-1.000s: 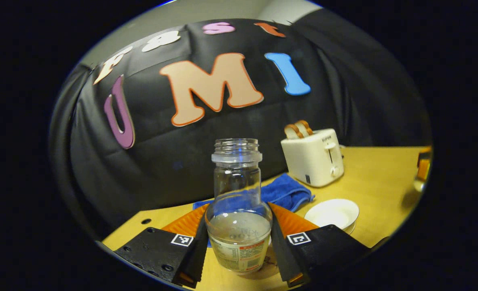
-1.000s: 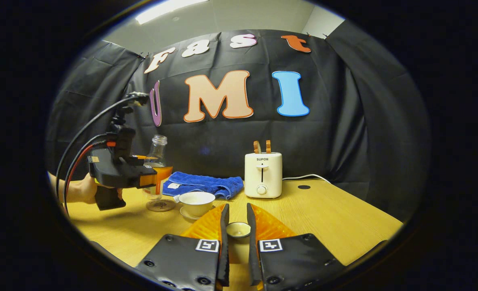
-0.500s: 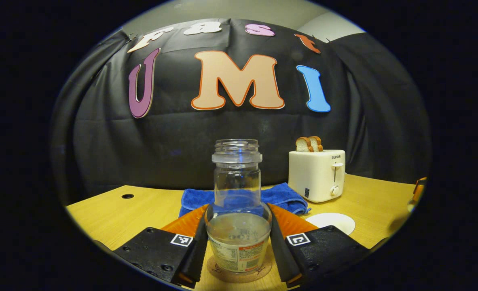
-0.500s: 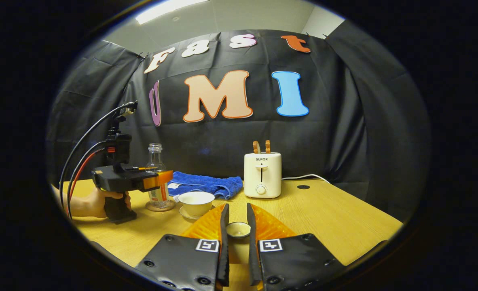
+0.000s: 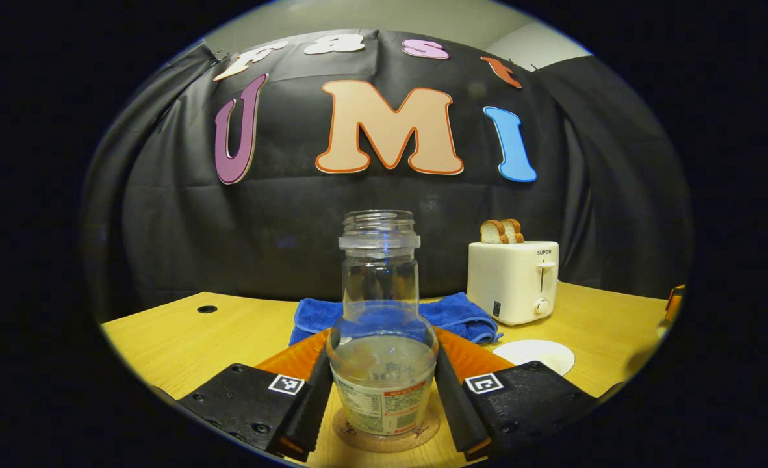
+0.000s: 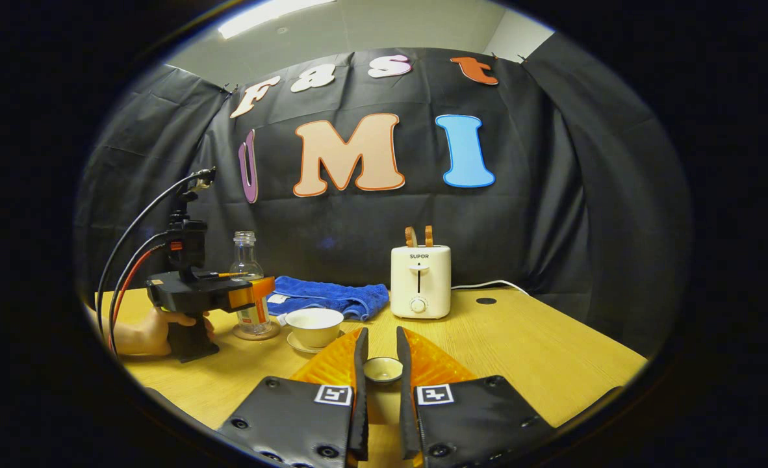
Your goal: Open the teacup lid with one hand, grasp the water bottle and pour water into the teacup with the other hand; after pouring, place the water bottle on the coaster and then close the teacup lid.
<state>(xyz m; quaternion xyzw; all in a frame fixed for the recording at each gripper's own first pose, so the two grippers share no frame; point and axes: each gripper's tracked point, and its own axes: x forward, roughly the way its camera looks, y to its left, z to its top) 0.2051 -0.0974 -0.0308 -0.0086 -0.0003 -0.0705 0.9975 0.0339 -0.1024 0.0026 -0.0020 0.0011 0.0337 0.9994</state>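
**Bottle stands on the coaster, lid held in the other claw**

Bottle [image 5: 382, 338] stands straight up on the round coaster [image 5: 386, 434]. It has no cap, and there is a little water in its wide bottom part. The left claw [image 5: 381, 390] has one finger on each side of the bottle. The fingers sit right against the glass, but I cannot tell if they press on it or have let go a bit.

From the right gripper view, the left claw [image 6: 262, 286] is far off on the left side of the table [image 6: 540, 351]. A hand [image 6: 142, 331] holds its black handle. The bottle [image 6: 247, 286] and the coaster [image 6: 255, 333] are there with it. Just beside them sits the cup [image 6: 314, 323] on its saucer [image 6: 299, 344]. The cup is open on top.

The right claw [image 6: 381, 377] is low over the table. Its two fingers are close together, and the small round lid [image 6: 383, 368] sits between them. They seem to pinch it.

Behind the cup lies a blue towel [image 6: 329, 296]. Next to the towel stands a white toaster [image 6: 420, 281] with two slices of bread [image 6: 420, 235] sticking out of the top.
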